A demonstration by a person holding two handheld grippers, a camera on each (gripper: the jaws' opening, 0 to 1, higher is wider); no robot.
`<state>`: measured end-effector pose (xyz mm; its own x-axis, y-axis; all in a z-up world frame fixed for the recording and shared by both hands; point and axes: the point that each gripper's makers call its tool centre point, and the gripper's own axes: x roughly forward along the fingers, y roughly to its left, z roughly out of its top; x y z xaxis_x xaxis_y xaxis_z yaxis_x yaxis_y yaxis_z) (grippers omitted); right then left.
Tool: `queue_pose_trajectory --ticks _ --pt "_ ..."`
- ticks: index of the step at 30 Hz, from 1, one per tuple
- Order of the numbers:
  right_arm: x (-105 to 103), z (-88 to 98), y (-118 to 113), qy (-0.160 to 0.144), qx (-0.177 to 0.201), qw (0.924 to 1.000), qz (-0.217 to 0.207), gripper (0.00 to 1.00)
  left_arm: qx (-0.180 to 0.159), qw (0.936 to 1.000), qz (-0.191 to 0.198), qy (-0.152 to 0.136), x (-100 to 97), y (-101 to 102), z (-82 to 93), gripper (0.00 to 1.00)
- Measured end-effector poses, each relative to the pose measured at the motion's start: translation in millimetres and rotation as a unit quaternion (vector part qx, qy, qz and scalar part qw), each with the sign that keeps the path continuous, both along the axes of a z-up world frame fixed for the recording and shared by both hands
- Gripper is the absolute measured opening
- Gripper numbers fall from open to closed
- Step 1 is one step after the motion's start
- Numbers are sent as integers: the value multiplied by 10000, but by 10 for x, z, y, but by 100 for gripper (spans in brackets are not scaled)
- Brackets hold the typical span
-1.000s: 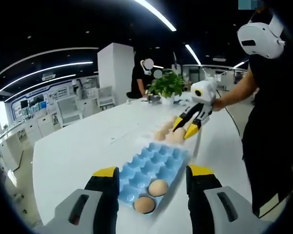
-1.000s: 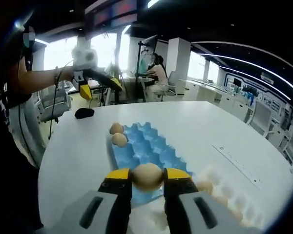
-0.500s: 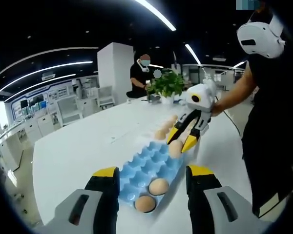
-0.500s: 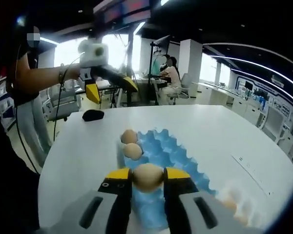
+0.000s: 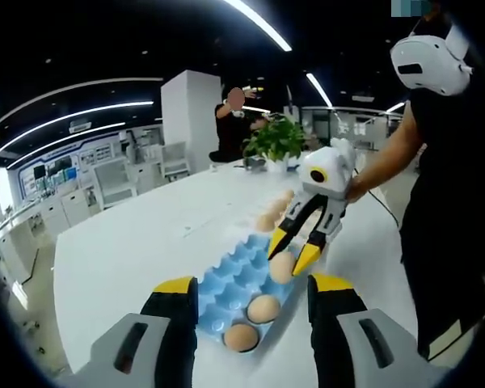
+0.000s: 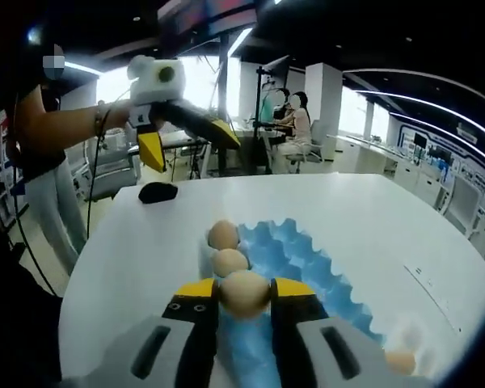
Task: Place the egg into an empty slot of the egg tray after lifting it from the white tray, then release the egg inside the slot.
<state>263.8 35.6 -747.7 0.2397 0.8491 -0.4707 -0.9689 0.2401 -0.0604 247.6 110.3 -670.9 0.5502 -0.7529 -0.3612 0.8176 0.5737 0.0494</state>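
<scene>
On the white table (image 6: 145,259), an egg (image 6: 244,293) is clamped by the right gripper (image 6: 244,303) above the blue egg tray (image 6: 299,267), beside two filled slots, ready for lowering; the left gripper (image 5: 252,303) is held open, empty.

Tan egg (image 6: 244,293) (tool-gripped) above blue egg tray (image 6: 307,267) holding two eggs (image 6: 226,249).
</scene>
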Motion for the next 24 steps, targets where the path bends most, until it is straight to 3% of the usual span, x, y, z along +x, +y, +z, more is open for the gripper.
queue_pose_trajectory --ticks 24 --pt "36 -295 95 168 -335 9993 13 25 -71 9999 96 -37 4 55 23 55"
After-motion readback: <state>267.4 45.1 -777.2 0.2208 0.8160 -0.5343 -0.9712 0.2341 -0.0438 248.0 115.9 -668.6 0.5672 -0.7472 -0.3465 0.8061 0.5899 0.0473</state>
